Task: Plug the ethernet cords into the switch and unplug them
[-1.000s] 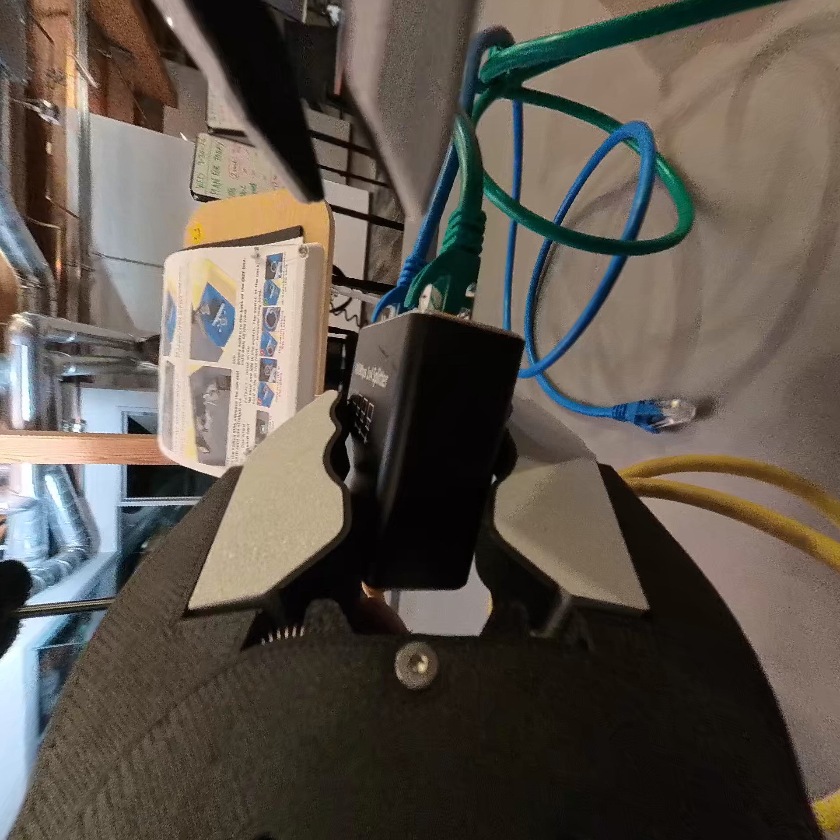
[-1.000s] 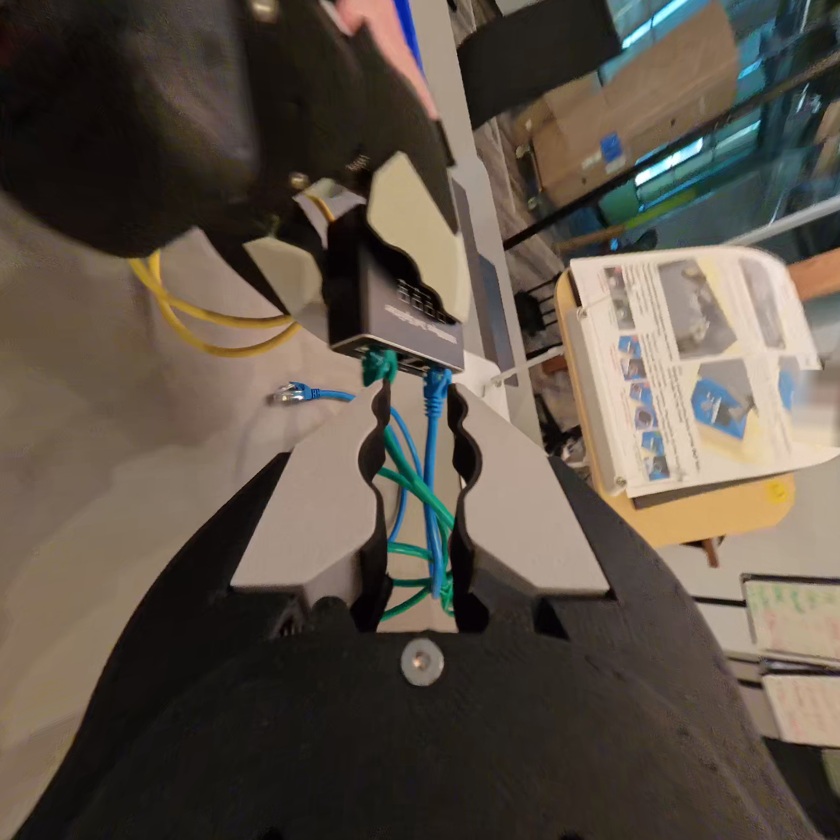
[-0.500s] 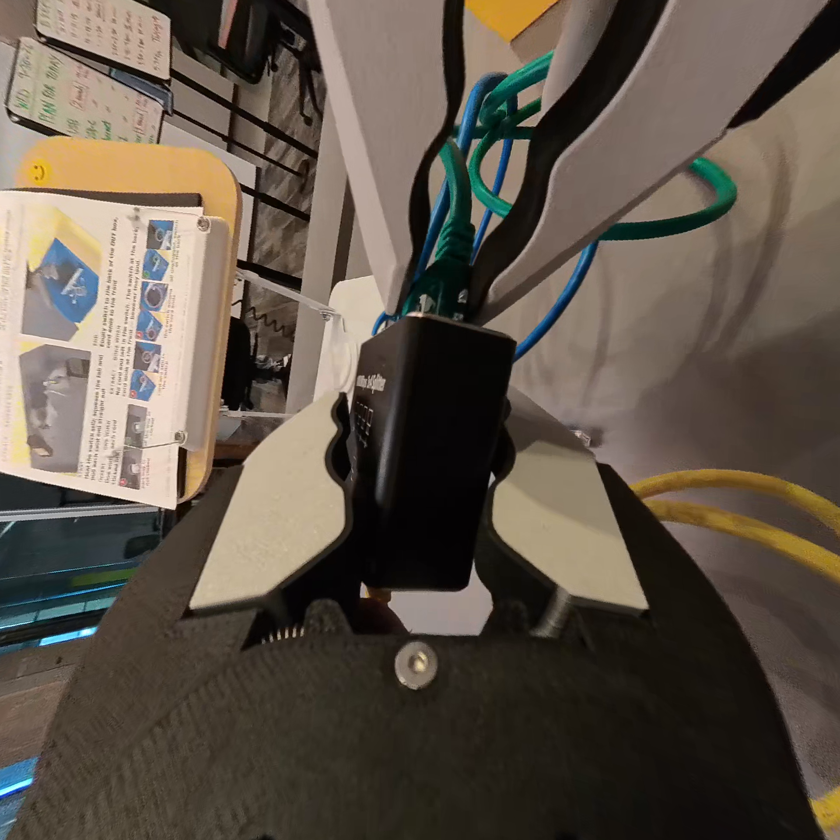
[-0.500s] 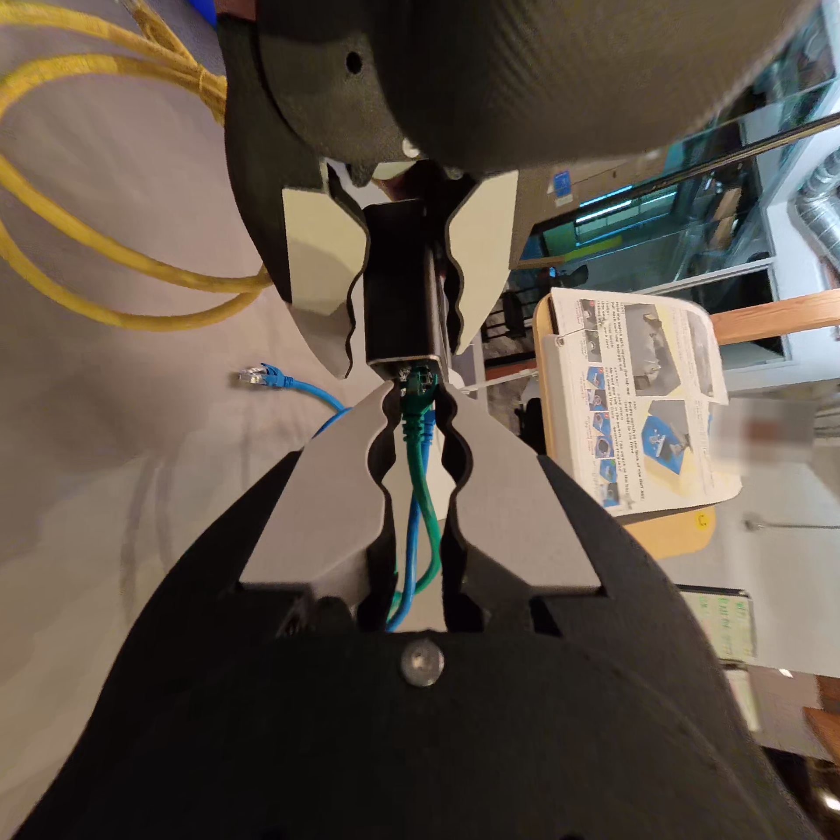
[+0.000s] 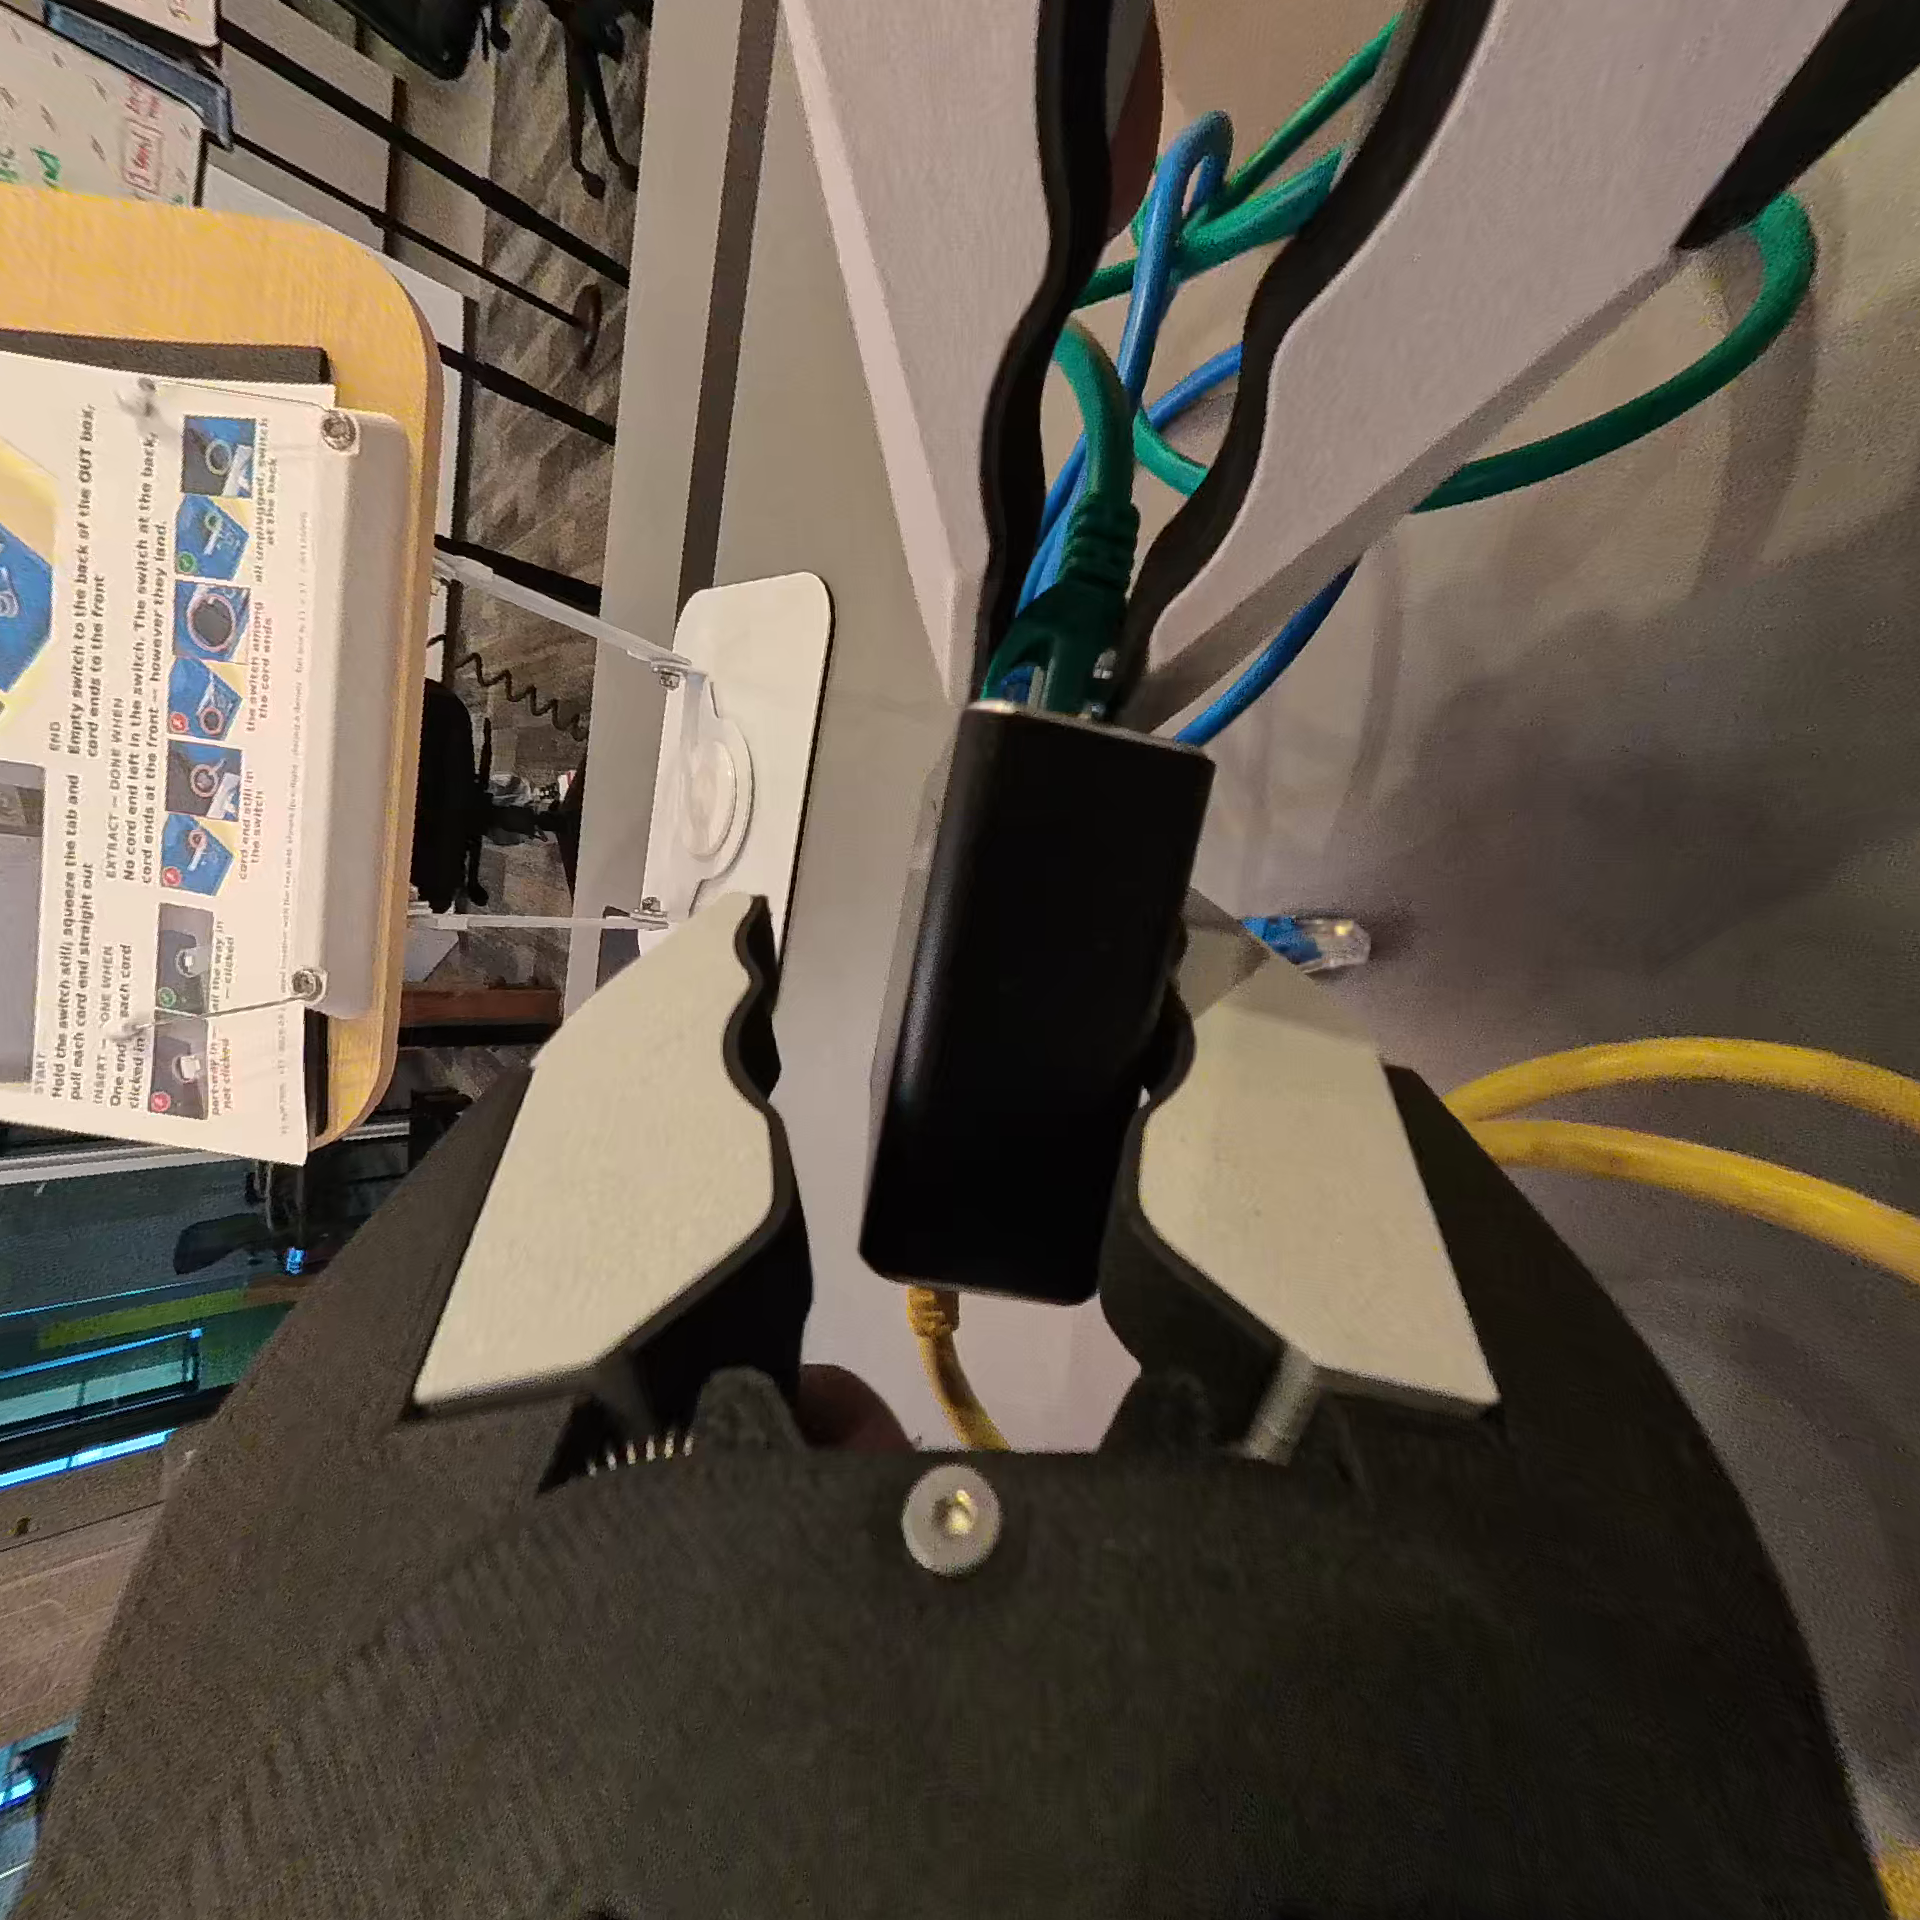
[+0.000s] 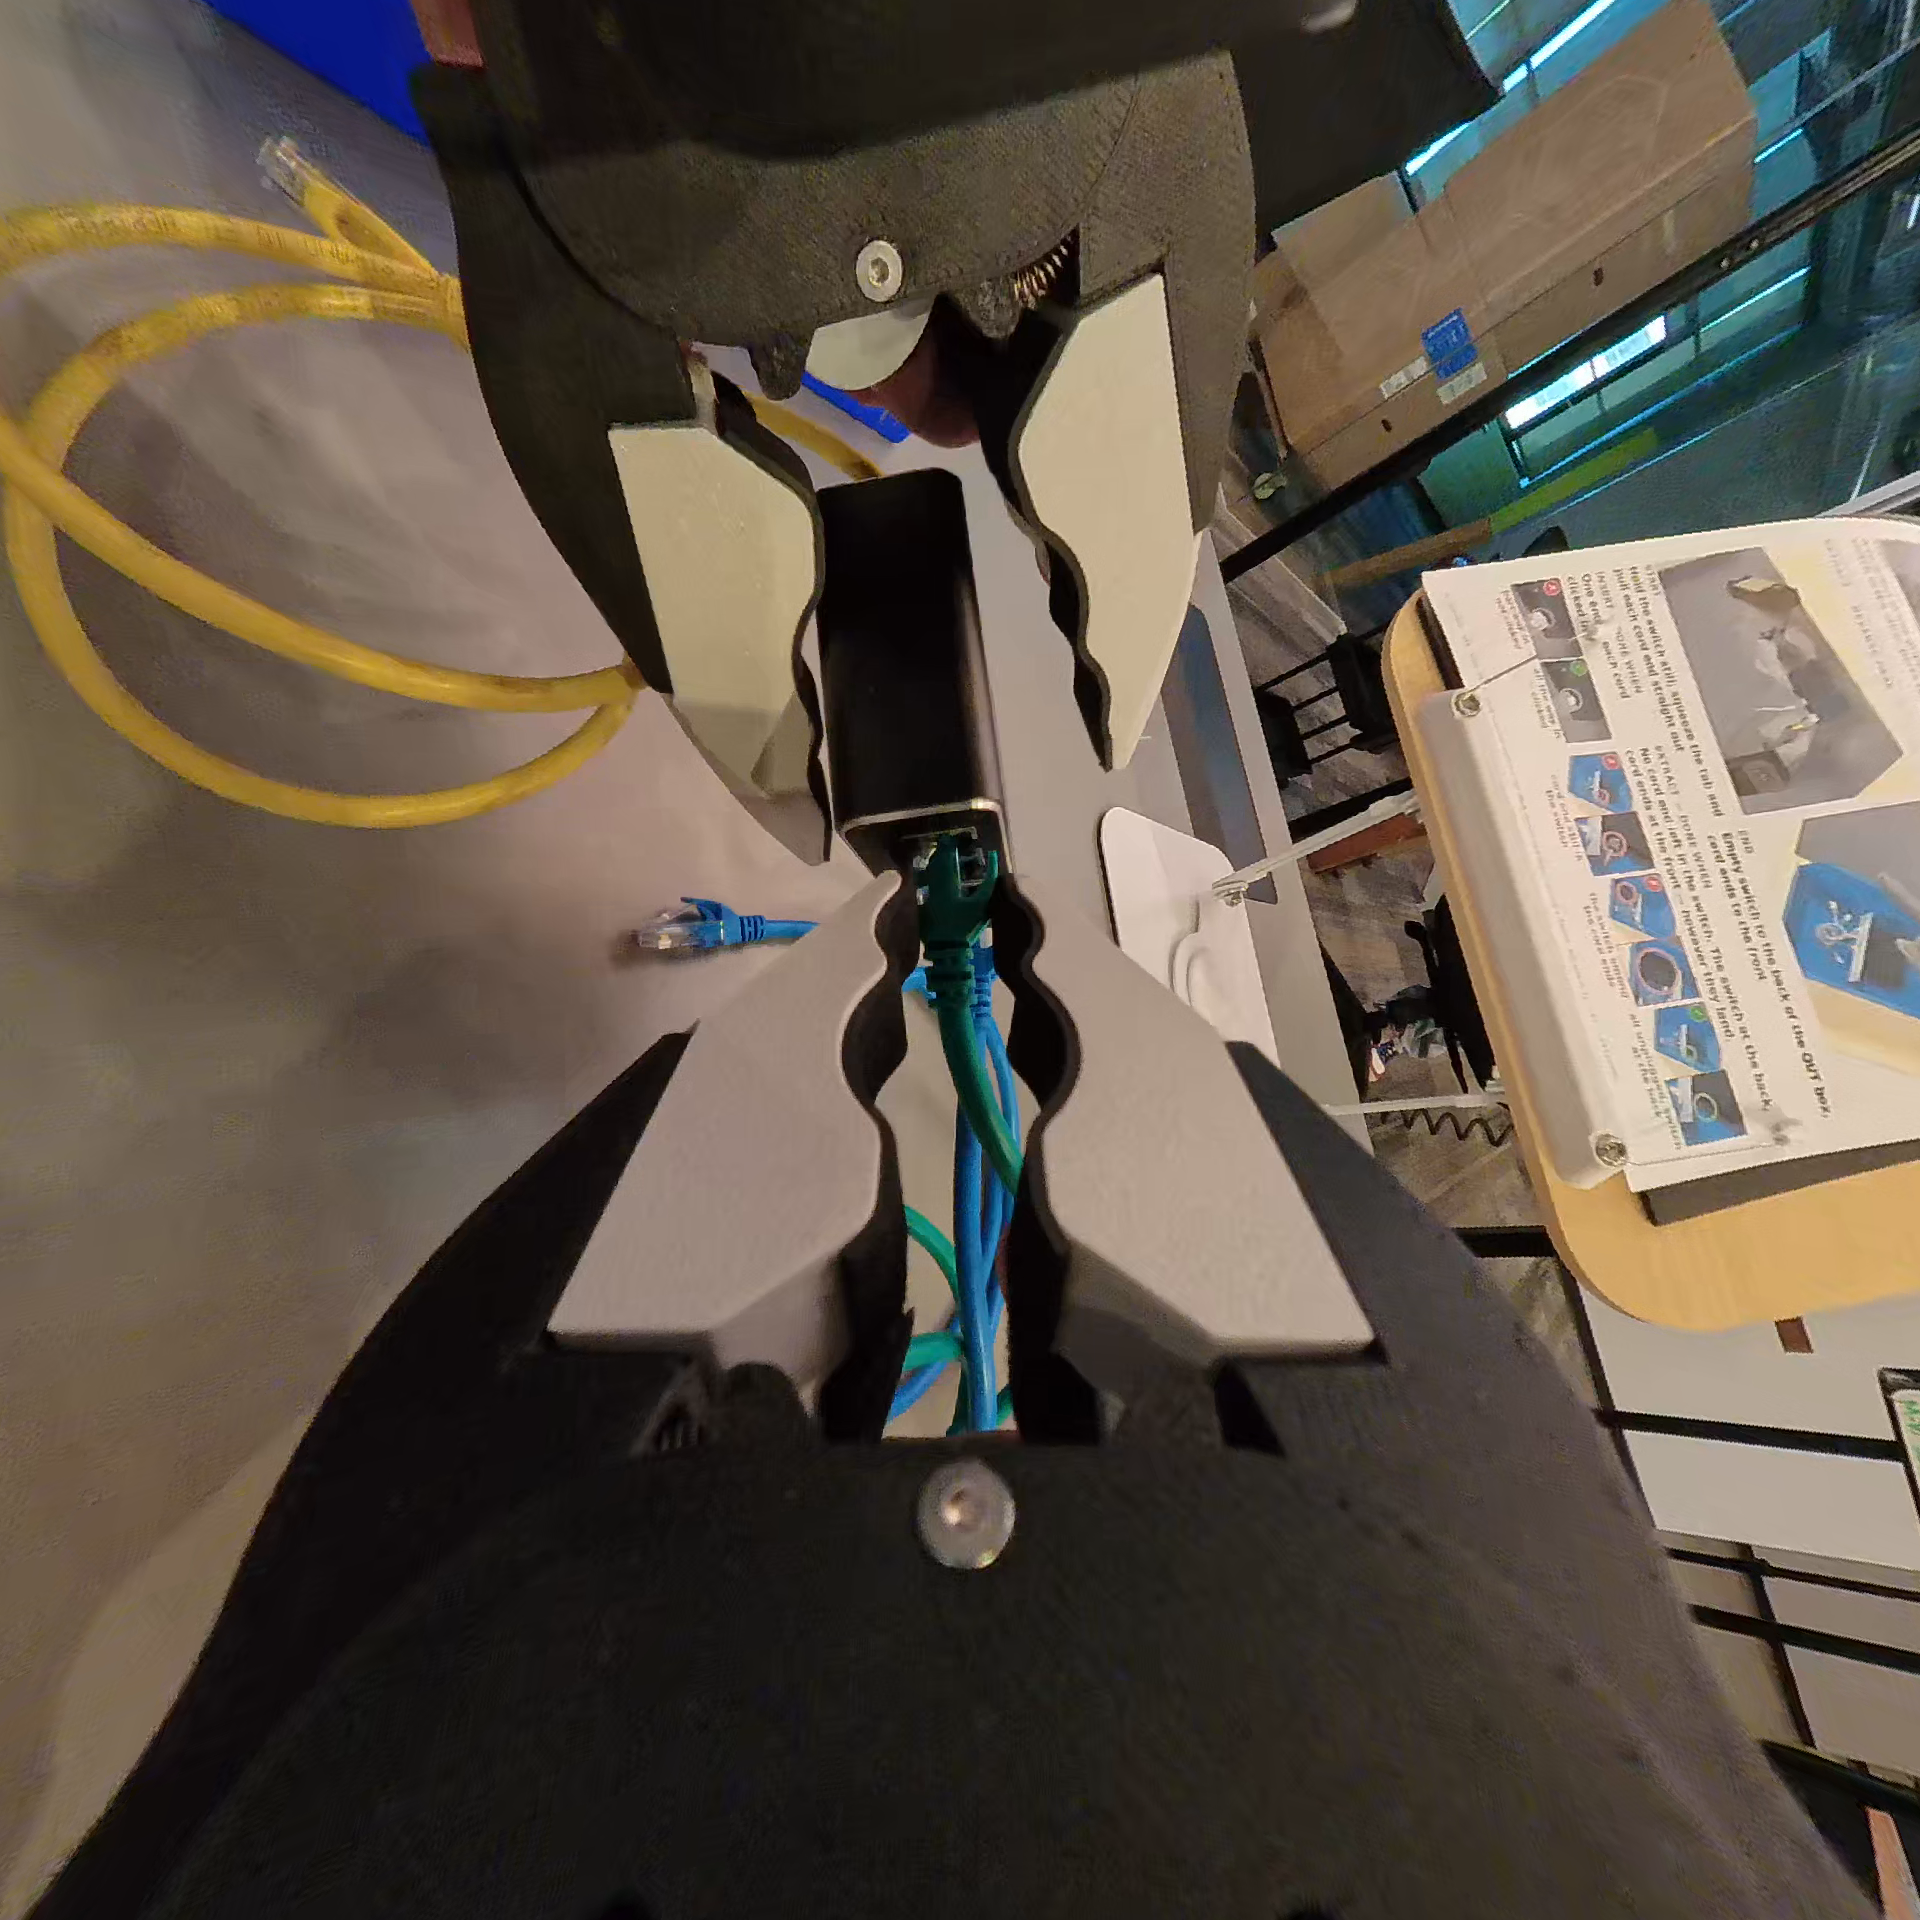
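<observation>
We find the black switch [image 5: 1039, 997] held off the grey table [image 5: 1662, 727] between the left gripper's [image 5: 966, 966] jaws: one finger touches its side, the other stands clear, so we cannot tell whether it clamps. The right gripper [image 6: 951, 904], jaws narrowly parted, straddles the green cord [image 6: 951, 935] plugged in beside a blue cord [image 6: 982, 1195]. A yellow cord [image 5: 1683, 1132] leaves the rear.

One black switch [image 5: 1039, 997]. Three cords: one green [image 6: 951, 956], one blue [image 6: 982, 1247], one yellow [image 6: 260, 644]. Two claws [image 5: 966, 997] [image 6: 951, 904]. One instruction sheet [image 6: 1683, 831] on one wooden board [image 6: 1714, 1257].
</observation>
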Motion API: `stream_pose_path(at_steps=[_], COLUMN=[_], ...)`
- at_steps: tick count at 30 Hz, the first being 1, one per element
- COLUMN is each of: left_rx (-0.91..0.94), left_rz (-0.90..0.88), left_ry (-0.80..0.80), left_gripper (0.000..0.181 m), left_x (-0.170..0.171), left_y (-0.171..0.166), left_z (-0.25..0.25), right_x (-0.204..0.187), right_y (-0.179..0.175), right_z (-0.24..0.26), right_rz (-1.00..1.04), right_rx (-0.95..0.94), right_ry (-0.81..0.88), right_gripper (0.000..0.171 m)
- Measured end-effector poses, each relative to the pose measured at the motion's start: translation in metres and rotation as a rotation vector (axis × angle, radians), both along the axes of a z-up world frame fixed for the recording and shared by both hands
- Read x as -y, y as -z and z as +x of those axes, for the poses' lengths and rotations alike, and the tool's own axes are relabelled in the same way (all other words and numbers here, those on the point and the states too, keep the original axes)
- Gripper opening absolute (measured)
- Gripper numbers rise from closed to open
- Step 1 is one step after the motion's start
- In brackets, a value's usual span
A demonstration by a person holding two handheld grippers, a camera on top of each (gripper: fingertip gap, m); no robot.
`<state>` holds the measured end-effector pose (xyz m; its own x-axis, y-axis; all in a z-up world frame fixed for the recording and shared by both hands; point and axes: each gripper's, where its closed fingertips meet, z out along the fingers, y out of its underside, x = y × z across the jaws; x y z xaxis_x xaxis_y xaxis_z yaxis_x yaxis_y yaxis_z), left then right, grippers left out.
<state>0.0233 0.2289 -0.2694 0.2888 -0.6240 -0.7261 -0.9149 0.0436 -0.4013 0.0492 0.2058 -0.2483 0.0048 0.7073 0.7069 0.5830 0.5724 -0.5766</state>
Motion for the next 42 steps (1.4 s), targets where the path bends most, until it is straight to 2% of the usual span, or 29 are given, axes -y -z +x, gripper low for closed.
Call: stream_pose_path(at_steps=[9,14,17,28,36,42], left_rx=[0.013,-0.019,-0.044,-0.071,-0.044,-0.034], left_rz=[0.052,0.163,0.224,0.173,0.100,0.047], left_ry=[-0.018,0.028,0.053,0.106,0.106,0.123], left_gripper=[0.078,0.053,0.047,0.037,0.036,0.036], left_x=[-0.003,0.002,0.006,0.013,0.018,0.023], left_y=[-0.009,-0.019,-0.023,-0.019,-0.019,-0.018], left_z=[-0.003,0.001,0.004,0.007,0.008,0.008], right_x=[0.000,-0.002,-0.003,0.002,0.006,0.009], right_y=[0.001,-0.006,-0.009,-0.009,-0.013,-0.012], right_z=[-0.002,-0.002,-0.001,0.000,0.000,-0.002], right_rz=[-0.035,-0.074,-0.082,-0.034,0.132,0.083], right_rx=[-0.008,-0.052,-0.057,-0.027,0.012,0.006], right_ry=[-0.004,-0.006,-0.013,-0.051,-0.070,-0.099], right_gripper=[0.011,0.011,0.010,0.012,0.012,0.011])
